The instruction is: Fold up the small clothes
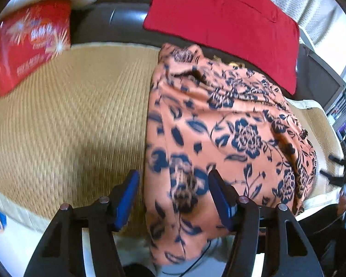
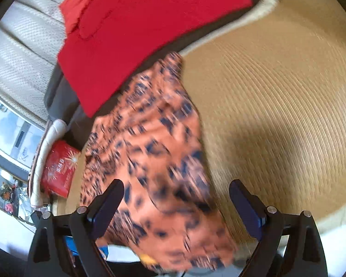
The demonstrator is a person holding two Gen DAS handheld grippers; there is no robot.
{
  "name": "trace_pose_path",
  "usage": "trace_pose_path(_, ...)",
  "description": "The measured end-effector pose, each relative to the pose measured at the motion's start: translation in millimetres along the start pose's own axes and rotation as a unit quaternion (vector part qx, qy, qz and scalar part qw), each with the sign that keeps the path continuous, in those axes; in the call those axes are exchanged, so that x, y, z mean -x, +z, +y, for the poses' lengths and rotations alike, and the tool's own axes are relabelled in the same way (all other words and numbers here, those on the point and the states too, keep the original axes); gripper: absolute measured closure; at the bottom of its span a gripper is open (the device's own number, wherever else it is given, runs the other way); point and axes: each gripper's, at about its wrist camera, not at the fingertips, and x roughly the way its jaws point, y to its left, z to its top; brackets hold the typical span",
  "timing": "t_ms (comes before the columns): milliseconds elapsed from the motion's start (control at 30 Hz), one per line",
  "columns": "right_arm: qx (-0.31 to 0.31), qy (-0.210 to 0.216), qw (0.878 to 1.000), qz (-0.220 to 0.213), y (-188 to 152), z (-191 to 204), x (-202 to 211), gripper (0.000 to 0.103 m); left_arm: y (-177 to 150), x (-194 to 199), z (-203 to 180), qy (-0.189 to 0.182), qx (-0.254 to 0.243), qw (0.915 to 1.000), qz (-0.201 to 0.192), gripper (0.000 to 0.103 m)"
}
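An orange garment with a dark blue flower print [image 1: 219, 120] lies rumpled on a woven straw mat [image 1: 69, 115]. My left gripper [image 1: 173, 194] hovers over the garment's near left edge. Its blue pads stand apart and the cloth lies below them, untouched. In the right wrist view the same garment [image 2: 154, 143] is blurred and runs from the near edge up to the mat's far side. My right gripper [image 2: 176, 198] is wide open above the garment's near end, with nothing pressed between its fingers.
A folded red cloth [image 1: 223, 18] lies on the dark sofa behind the mat, also in the right wrist view [image 2: 138, 23]. A red printed bag [image 1: 30, 43] stands at the mat's far left corner. Bare straw mat [image 2: 276, 92] spreads beside the garment.
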Motion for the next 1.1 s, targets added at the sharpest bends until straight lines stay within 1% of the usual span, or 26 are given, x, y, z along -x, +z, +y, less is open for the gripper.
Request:
trace_pose_path(67, -0.017, -0.006, 0.999, 0.040, -14.3, -13.4, -4.7, 0.009, -2.8, -1.6, 4.1, -0.007, 0.013, 0.9998, 0.010, 0.038)
trace_pose_path(133, -0.030, -0.006, 0.997, 0.073, -25.1, -20.6, -15.8, 0.009, -5.5, -6.3, 7.8, -0.015, 0.029, 0.9991, 0.028, 0.028)
trace_pose_path(167, -0.035, -0.008, 0.996, 0.085, -29.4, -23.9, -21.3, 0.009, -8.4, -9.7, 9.9, -0.024, 0.040, 0.9981, 0.040, 0.028)
trace_pose_path(233, -0.049, -0.016, 0.994, 0.093, -34.6, -31.4, -30.9, 0.009, -14.5, -13.3, 11.0, -0.041, 0.054, 0.9962, 0.055, 0.028)
trace_pose_path(300, -0.059, -0.025, 0.993, 0.097, -37.9, -37.2, -37.9, 0.011, -18.8, -14.4, 7.9, -0.057, 0.053, 0.9950, 0.062, 0.028)
trace_pose_path(367, -0.062, -0.033, 0.993, 0.093, -40.3, -38.1, -42.1, 0.011, -21.2, -15.8, 3.5, -0.054, 0.043, 0.9956, 0.063, 0.028)
trace_pose_path(400, -0.052, -0.044, 0.994, 0.089, -41.7, -34.9, -43.3, 0.010, -22.3, -16.4, 1.8, -0.052, 0.038, 0.9958, 0.065, 0.029)
trace_pose_path(433, -0.042, -0.053, 0.994, 0.089, -42.4, -31.4, -44.4, 0.010, -23.5, -16.1, 0.9, -0.051, 0.033, 0.9961, 0.064, 0.034)
trace_pose_path(467, -0.029, -0.064, 0.994, 0.088, -44.0, -27.4, -45.6, 0.010, -22.8, -17.3, -1.5, -0.050, 0.028, 0.9964, 0.062, 0.044)
trace_pose_path(500, -0.018, -0.074, 0.993, 0.090, -45.4, -23.1, -47.0, 0.014, -23.2, -17.5, -3.7, -0.050, 0.023, 0.9966, 0.061, 0.070)
trace_pose_path(533, -0.011, -0.080, 0.993, 0.091, -47.5, -20.4, -46.9, 0.022, -24.1, -16.6, -5.1, -0.050, 0.019, 0.9968, 0.060, 0.081)
trace_pose_path(600, 0.010, -0.077, 0.992, 0.103, -53.5, -12.4, -47.3, 0.042, -25.1, -13.3, -7.9, -0.049, 0.012, 0.9974, 0.052, 0.082)
trace_pose_path(633, 0.022, -0.071, 0.991, 0.109, -57.5, -7.9, -47.5, 0.076, -25.3, -11.6, -8.0, -0.053, 0.011, 0.9973, 0.049, 0.082)
trace_pose_path(667, 0.032, -0.064, 0.991, 0.117, -61.7, -3.9, -48.7, 0.084, -25.1, -9.6, -7.7, -0.059, 0.011, 0.9971, 0.047, 0.082)
trace_pose_path(700, 0.041, -0.057, 0.990, 0.123, -66.3, 0.1, -50.3, 0.084, -25.5, -8.2, -7.7, -0.064, 0.012, 0.9968, 0.045, 0.082)
trace_pose_path(733, 0.046, -0.056, 0.990, 0.120, -68.2, 2.6, -50.2, 0.084, -26.1, -6.6, -5.1, -0.067, 0.014, 0.9966, 0.046, 0.079)
trace_pose_path(767, 0.049, -0.055, 0.990, 0.117, -69.7, 4.8, -49.5, 0.084, -26.6, -7.6, -3.5, -0.071, 0.019, 0.9960, 0.051, 0.074)
trace_pose_path(800, 0.045, -0.048, 0.991, 0.116, -68.9, 4.6, -49.0, 0.081, -27.2, -9.5, -1.0, -0.072, 0.027, 0.9953, 0.058, 0.055)
trace_pose_path(833, 0.032, -0.032, 0.992, 0.117, -66.8, 1.0, -48.3, 0.080, -28.2, -10.7, 1.9, -0.070, 0.035, 0.9949, 0.064, 0.032)
trace_pose_path(867, 0.016, -0.019, 0.992, 0.120, -64.7, -2.5, -48.0, 0.079, -29.1, -12.3, 3.9, -0.067, 0.043, 0.9944, 0.070, 0.025)
trace_pose_path(900, 0.004, -0.016, 0.992, 0.123, -62.9, -3.9, -49.1, 0.076, -29.7, -13.4, 5.4, -0.068, 0.049, 0.9938, 0.073, 0.024)
trace_pose_path(933, -0.003, -0.017, 0.992, 0.124, -62.8, -4.1, -49.8, 0.065, -29.7, -13.9, 5.6, -0.070, 0.049, 0.9935, 0.075, 0.024)
trace_pose_path(967, -0.005, -0.017, 0.992, 0.125, -63.1, -4.5, -50.3, 0.035, -29.9, -14.6, 5.7, -0.071, 0.048, 0.9935, 0.075, 0.024)
trace_pose_path(1000, -0.005, -0.014, 0.992, 0.124, -64.2, -3.4, -50.7, 0.022, -30.2, -15.6, 5.2, -0.069, 0.046, 0.9936, 0.077, 0.024)
trace_pose_path(1033, -0.002, -0.010, 0.993, 0.120, -65.2, -1.5, -49.6, 0.018, -30.8, -17.5, 4.3, -0.065, 0.042, 0.9938, 0.080, 0.024)
trace_pose_path(1100, 0.021, 0.003, 0.993, 0.114, -66.9, 7.5, -49.4, 0.018, -31.9, -23.5, 0.3, -0.053, 0.036, 0.9938, 0.091, 0.027)
